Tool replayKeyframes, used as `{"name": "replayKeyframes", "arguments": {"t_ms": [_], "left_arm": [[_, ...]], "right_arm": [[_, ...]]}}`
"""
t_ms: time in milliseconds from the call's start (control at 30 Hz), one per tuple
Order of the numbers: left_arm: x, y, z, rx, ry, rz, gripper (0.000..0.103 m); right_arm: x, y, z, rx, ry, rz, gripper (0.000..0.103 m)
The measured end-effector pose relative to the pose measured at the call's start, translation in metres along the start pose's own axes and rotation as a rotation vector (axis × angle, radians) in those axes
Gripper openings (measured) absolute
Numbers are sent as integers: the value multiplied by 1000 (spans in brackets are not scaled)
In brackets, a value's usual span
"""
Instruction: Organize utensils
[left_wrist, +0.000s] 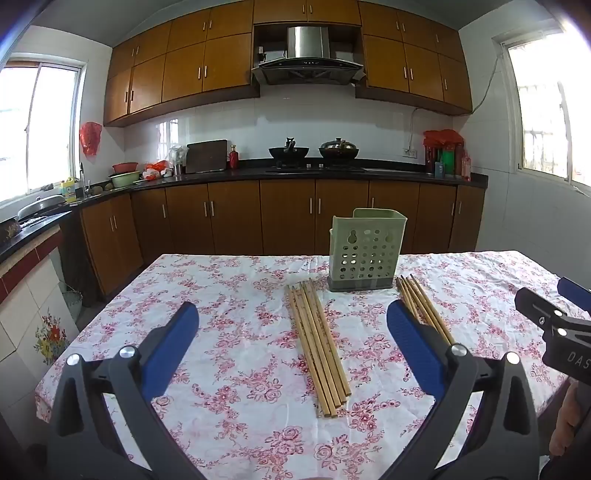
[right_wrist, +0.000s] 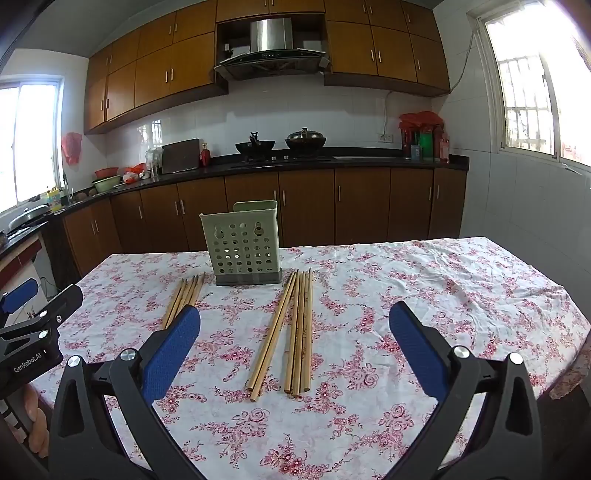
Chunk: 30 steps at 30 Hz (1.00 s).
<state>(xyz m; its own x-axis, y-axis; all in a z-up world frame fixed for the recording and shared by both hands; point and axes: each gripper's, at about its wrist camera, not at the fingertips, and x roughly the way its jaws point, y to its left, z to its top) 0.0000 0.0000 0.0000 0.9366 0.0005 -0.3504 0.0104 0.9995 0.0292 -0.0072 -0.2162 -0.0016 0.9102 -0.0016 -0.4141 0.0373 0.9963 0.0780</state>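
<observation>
A pale green perforated utensil holder (left_wrist: 365, 254) (right_wrist: 242, 245) stands upright at the far side of the table. Two bundles of wooden chopsticks lie flat in front of it. The left bundle (left_wrist: 317, 343) (right_wrist: 184, 299) lies between my left gripper's fingers, ahead of them. The right bundle (left_wrist: 424, 310) (right_wrist: 291, 332) lies ahead of my right gripper. My left gripper (left_wrist: 291, 332) is open and empty above the table. My right gripper (right_wrist: 295, 332) is open and empty too; its side shows in the left wrist view (left_wrist: 554, 325).
The table carries a white cloth with pink flowers (left_wrist: 221, 295) (right_wrist: 424, 280). Its far edge lies just behind the holder. Behind it run a dark kitchen counter (left_wrist: 295, 171) with two pans and brown cabinets. The left gripper's side shows at the right wrist view's left edge (right_wrist: 33, 325).
</observation>
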Motion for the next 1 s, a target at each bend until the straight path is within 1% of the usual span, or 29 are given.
{"name": "replayKeyframes", "arguments": {"t_ms": [1000], "left_arm": [[0, 0, 0, -4, 3, -4, 99]], "right_arm": [[1, 0, -1, 0, -1, 1, 101]]}}
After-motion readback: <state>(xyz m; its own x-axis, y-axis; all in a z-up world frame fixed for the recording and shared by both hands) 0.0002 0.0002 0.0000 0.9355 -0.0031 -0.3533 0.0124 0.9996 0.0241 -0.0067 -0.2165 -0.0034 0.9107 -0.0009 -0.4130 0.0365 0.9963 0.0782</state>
